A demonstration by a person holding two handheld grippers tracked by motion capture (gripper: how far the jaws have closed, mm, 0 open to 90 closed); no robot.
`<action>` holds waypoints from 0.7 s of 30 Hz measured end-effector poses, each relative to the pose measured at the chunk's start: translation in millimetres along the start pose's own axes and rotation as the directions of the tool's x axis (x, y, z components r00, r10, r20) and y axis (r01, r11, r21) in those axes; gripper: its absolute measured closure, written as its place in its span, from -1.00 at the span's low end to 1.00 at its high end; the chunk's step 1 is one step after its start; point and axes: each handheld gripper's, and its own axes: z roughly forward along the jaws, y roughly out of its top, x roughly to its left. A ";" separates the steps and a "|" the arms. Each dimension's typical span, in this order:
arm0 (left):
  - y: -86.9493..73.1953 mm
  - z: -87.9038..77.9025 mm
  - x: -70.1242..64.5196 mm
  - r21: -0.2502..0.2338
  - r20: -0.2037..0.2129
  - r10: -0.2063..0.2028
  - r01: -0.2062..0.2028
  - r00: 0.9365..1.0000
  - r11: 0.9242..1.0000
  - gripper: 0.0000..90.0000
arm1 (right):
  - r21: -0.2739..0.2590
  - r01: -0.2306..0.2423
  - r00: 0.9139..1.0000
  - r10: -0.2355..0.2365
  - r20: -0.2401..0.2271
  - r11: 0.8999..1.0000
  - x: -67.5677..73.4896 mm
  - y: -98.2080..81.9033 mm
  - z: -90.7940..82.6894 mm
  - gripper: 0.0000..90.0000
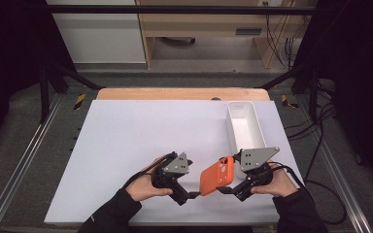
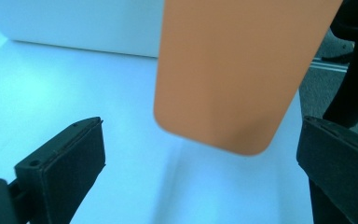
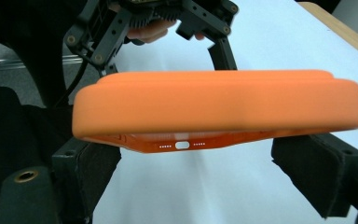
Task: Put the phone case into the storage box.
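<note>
An orange phone case hangs tilted just above the white table top near its front edge, camera cut-out uppermost. My right gripper is shut on the case's lower end. In the right gripper view both pads press on the ends of the case, whose port edge faces the camera. My left gripper sits just left of the case and is open. In the left gripper view its jaws stand wide apart, with the case's flat back beyond them and untouched.
A long white bin stands at the right side of the table, just behind my right gripper, and appears as a white wall in the left gripper view. Metal frame rails run along both sides of the table.
</note>
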 end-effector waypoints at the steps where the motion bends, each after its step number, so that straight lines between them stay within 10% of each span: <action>1: -1.1 -1.6 1.1 -0.004 -0.006 -0.008 0.008 1.000 1.000 -0.99 | 0.000 -0.001 1.000 0.001 0.006 1.000 -0.4 -0.2 -1.5 -0.65; 14: -20.1 -25.3 11.0 -0.033 -0.099 -0.095 0.093 0.990 0.995 -0.99 | -0.005 -0.050 0.993 0.050 0.111 0.999 -5.8 4.6 -29.9 -0.65; 21: -38.9 -47.4 19.0 -0.072 -0.179 -0.165 0.155 0.970 0.985 -0.99 | -0.010 -0.076 0.986 0.077 0.145 0.997 -8.7 8.1 -38.2 -0.65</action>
